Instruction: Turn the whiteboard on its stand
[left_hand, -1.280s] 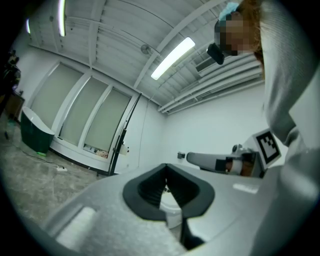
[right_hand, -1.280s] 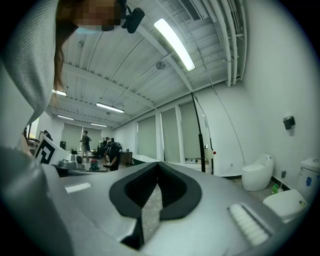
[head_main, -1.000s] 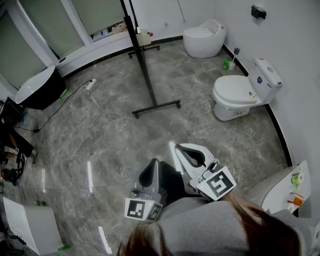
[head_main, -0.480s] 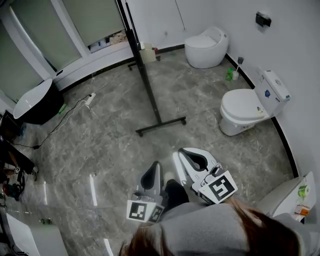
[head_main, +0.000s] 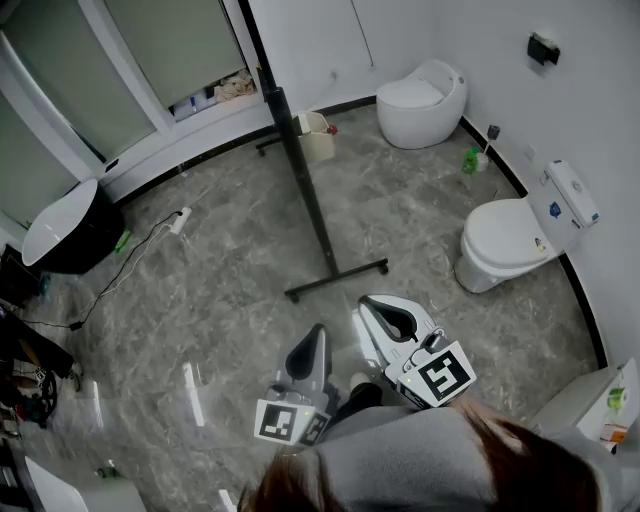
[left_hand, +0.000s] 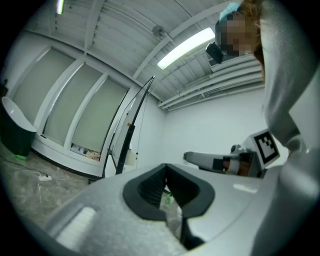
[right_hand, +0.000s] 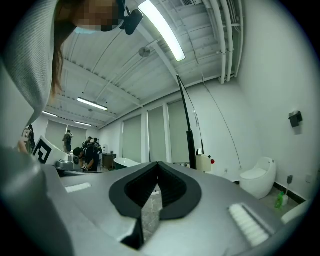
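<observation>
The whiteboard on its stand (head_main: 305, 190) is seen edge-on from above as a tall black post, with a black foot bar (head_main: 337, 281) on the grey marble floor ahead of me. It also shows as a leaning black frame in the left gripper view (left_hand: 127, 140) and the right gripper view (right_hand: 191, 145). My left gripper (head_main: 318, 330) and right gripper (head_main: 368, 300) are held level side by side, short of the foot bar and touching nothing. Both are shut and empty, the left gripper's (left_hand: 166, 167) and the right gripper's (right_hand: 157, 164) jaws meeting at the tips.
A white toilet (head_main: 505, 240) stands by the right wall and a round one (head_main: 422, 90) at the back. A black-and-white tub (head_main: 65, 215) sits at the left, a power strip and cable (head_main: 180, 220) lie on the floor, and a small bin (head_main: 316, 135) stands behind the stand.
I have moved forward across the floor, so the stand's foot bar now lies nearer to both grippers. Both grippers stay shut and keep their place relative to me.
</observation>
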